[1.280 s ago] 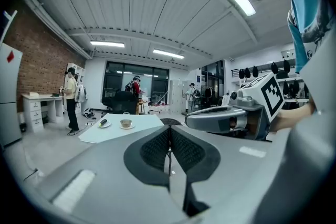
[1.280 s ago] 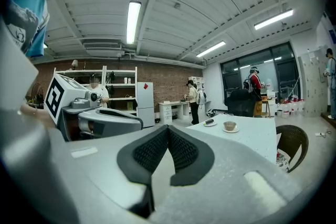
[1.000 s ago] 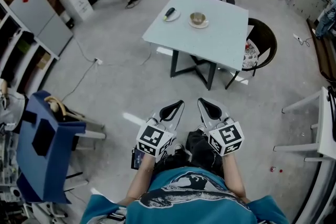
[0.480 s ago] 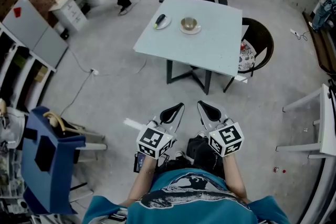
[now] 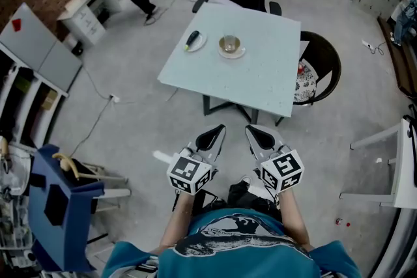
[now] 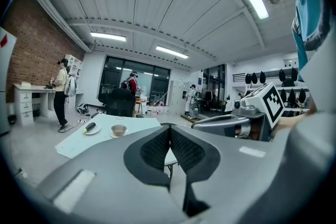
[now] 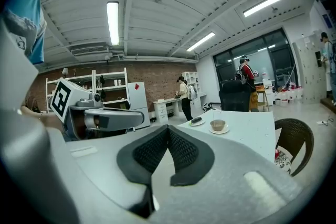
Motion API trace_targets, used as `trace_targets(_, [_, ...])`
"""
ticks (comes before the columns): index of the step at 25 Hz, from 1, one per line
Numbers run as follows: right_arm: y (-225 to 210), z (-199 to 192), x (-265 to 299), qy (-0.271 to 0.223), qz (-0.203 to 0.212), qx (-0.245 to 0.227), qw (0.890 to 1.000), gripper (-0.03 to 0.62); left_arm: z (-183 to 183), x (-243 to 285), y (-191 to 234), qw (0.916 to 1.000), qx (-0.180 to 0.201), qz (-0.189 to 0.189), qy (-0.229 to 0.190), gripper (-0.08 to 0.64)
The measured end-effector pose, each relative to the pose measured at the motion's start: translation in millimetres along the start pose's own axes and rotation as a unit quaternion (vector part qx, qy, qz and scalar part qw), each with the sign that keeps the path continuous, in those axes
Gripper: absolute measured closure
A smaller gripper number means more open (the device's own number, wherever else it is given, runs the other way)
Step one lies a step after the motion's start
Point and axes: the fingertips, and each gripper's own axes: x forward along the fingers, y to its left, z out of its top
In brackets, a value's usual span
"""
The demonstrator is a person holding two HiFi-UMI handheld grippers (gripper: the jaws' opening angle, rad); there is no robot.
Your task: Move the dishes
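Bowl [image 5: 229, 43] on its saucer [image 5: 232, 53] and a small plate [image 5: 194, 44] sat on the surface [image 5: 260, 71], well ahead of the left claw [image 6: 169, 128] and right claw [image 7: 168, 128], both pressed together and empty. Probably light, brittle, slick ceramic; rims looked best to pinch.

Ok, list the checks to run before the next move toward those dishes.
1. Left gripper empty, jaws together: ok.
2. Right gripper empty, jaws together: ok.
3. Small brown bowl upright on its white saucer: ok.
4. Small white plate carrying a dark stick-shaped object, apart from the saucer: ok.
5. Dishes within reach: not ok, the pale square table stands well ahead of both grippers.
6. Bowl's contents: cannot tell.
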Motion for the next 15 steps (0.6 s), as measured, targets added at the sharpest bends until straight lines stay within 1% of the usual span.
trace_targets(5, [-25.4,2.0,16.1,0.004,0.013,0.003,1.000,0.589,0.5,26.8,9.5,0.9999,0.004,0.007,0.012,0.546])
trace_targets(9, [-38.1,4.9,27.2,0.001,0.031,0.001,1.000,0.589,3.5,42.2,13.4,0.9993,0.025,0.020,0.019,0.546])
trace_targets(11, [-42.6,4.9,32.1,0.002,0.040,0.001,0.999,0.589,2.2,49.6,13.8,0.9986,0.038,0.024,0.029,0.546])
trace_targets(15, [-45.3,9.4,41.1,-0.003,0.055,0.012,0.998,0.589,4.9,57.3,13.6,0.9978,0.043,0.021,0.047,0.546])
